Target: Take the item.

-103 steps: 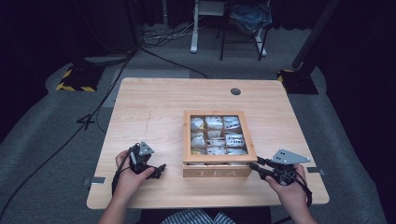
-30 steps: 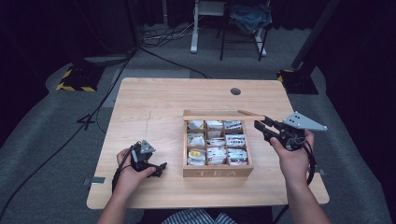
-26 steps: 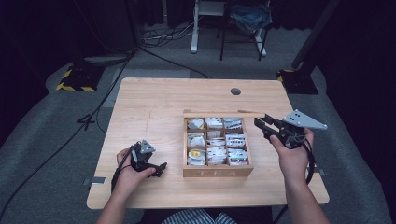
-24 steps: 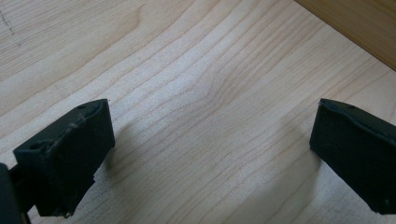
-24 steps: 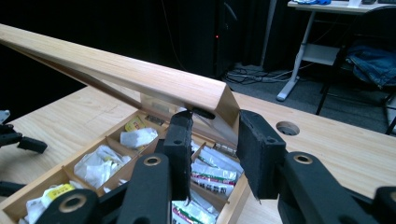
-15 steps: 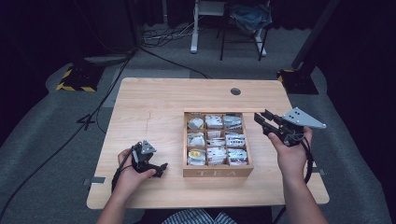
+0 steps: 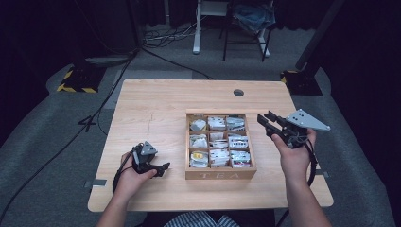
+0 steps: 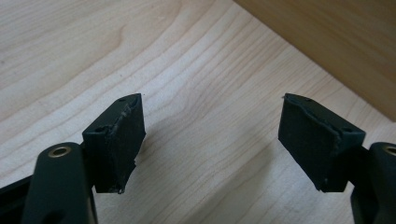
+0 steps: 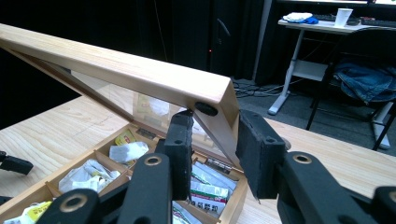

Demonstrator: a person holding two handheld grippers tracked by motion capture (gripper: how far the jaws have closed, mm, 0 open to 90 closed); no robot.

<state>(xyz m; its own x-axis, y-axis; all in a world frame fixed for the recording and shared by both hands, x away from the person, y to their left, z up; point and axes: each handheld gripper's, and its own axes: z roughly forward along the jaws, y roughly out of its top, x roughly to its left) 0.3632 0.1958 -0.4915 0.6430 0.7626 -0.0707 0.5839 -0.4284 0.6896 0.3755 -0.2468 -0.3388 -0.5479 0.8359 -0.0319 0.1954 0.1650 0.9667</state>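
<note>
A light wooden table (image 7: 156,109) with a round cable hole (image 7: 239,92) near its far edge is set on grey carpet in a dark room; a white-legged desk (image 9: 322,32) and a chair draped with blue cloth (image 9: 369,77) are seen beyond the far edge. A wooden tea box (image 7: 220,174), lettered TEA on its near wall, is placed right of the table's centre, its compartments stocked with tea bags (image 7: 218,139). The box's hinged lid (image 9: 140,70) is raised, and its wooden frame is clamped at a corner between the pads of the right gripper (image 9: 215,140), held at the box's far right corner. The left gripper (image 8: 210,135) is rested on the table just left of the box's near wall; its jaws have just been closing, yet a wide gap is kept and nothing is held between them.
</note>
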